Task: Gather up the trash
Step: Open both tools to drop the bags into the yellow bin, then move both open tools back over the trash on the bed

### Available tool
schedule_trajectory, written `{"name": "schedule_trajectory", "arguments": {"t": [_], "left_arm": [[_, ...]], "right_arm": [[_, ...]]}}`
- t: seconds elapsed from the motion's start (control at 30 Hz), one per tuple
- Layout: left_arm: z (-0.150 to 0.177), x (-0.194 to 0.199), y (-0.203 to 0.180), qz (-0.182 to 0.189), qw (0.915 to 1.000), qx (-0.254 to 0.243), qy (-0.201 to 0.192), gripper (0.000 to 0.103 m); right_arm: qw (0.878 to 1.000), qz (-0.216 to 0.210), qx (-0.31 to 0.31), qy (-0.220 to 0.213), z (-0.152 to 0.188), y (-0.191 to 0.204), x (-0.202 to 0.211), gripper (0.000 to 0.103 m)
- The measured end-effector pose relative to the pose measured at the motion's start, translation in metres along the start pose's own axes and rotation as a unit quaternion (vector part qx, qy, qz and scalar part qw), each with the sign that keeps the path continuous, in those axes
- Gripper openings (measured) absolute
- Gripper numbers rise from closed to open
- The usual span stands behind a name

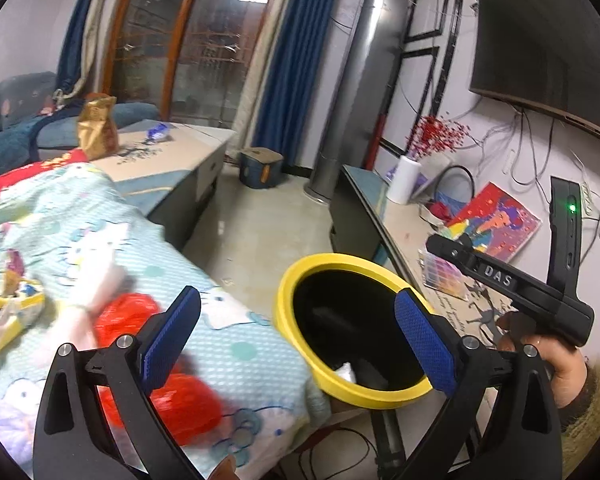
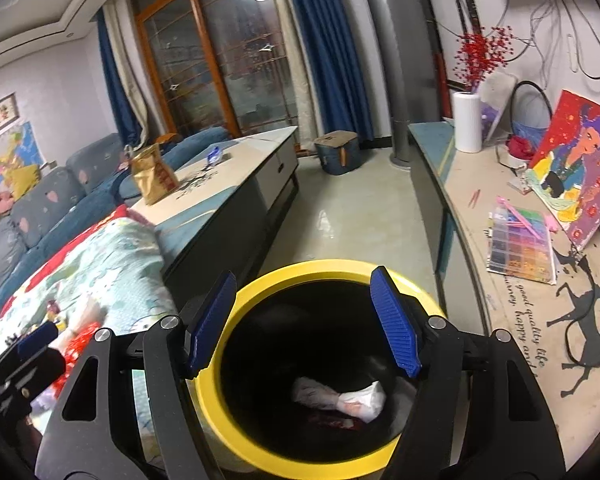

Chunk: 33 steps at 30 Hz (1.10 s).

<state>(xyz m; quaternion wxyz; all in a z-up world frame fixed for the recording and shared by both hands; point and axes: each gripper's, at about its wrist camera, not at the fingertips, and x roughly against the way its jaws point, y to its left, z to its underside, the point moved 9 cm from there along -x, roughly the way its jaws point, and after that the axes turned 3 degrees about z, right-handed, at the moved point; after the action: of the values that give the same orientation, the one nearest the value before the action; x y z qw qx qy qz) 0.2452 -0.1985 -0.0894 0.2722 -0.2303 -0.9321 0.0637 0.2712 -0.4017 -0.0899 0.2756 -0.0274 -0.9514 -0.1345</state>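
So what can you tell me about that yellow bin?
The bin is round, with a thick bright yellow rim that looks like smooth plastic, and a black inside. It stands upright with its mouth open, no lid, on the floor between the blanket-covered seat and the long low cabinet. At the bottom lies a crumpled white wrapper with some dark red scraps beside it. The right gripper hangs open above its mouth without touching it.
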Motion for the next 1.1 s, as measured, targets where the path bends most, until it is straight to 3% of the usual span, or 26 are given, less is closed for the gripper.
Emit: {"name": "schedule_trajectory", "arguments": {"t": [0.53,1.1], "left_arm": [[-0.006,0.064,0.058,-0.076,0.9957,0.024,-0.047,0.095],[-0.006,0.108,0.112,-0.132,0.9871,0.058,-0.069,0.095]], "right_arm": [[0.993,-0.085,0.074,0.021,0.023,0.090,0.018,0.062],[0.971,-0.173,0.161,0.042,0.060,0.175,0.048,0.064]]}}
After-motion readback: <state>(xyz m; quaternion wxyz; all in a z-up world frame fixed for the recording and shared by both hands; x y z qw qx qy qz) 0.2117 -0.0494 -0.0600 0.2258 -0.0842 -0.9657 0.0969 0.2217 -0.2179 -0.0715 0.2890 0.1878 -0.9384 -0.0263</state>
